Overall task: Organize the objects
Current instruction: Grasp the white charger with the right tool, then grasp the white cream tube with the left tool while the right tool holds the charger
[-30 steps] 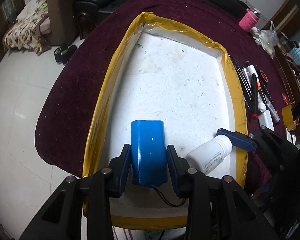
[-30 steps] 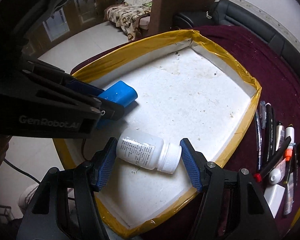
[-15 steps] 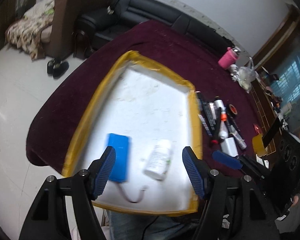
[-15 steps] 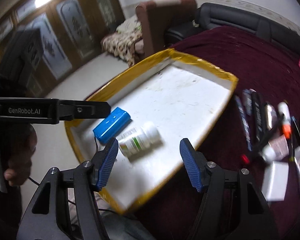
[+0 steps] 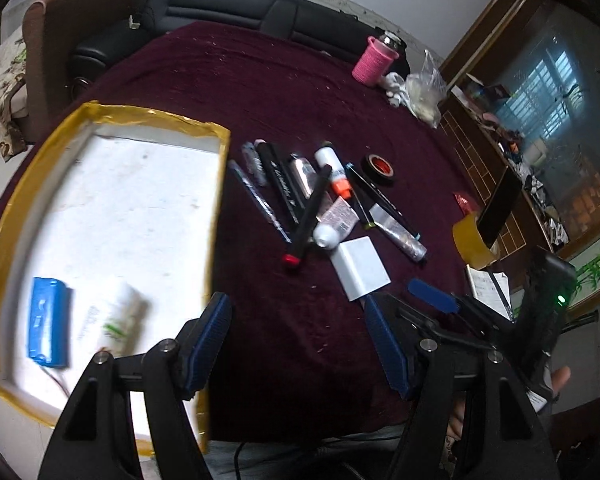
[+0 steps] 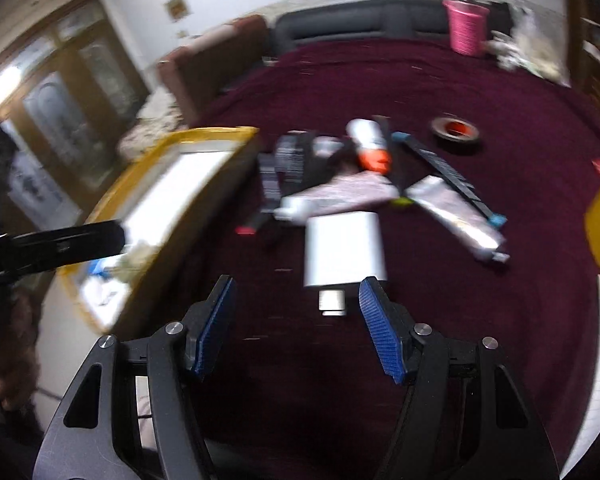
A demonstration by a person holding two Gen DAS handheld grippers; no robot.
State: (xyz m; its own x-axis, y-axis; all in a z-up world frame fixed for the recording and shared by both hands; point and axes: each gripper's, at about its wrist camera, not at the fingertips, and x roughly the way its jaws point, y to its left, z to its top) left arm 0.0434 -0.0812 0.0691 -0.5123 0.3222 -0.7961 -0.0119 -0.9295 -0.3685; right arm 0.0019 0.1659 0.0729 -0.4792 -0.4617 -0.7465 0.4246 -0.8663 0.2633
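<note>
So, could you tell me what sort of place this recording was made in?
Most likely a home living room: a black leather sofa and brown armchair stand behind a table under a maroon cloth, beside a window.

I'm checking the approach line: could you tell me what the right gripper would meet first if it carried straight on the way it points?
Probably the white charger block; the right gripper is open, and blur leaves depth uncertain.

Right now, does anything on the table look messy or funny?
Yes. The pens and tubes lie in a crisscross heap on the cloth beside the tray, not in it. Only the blue pack and white bottle lie inside.
</note>
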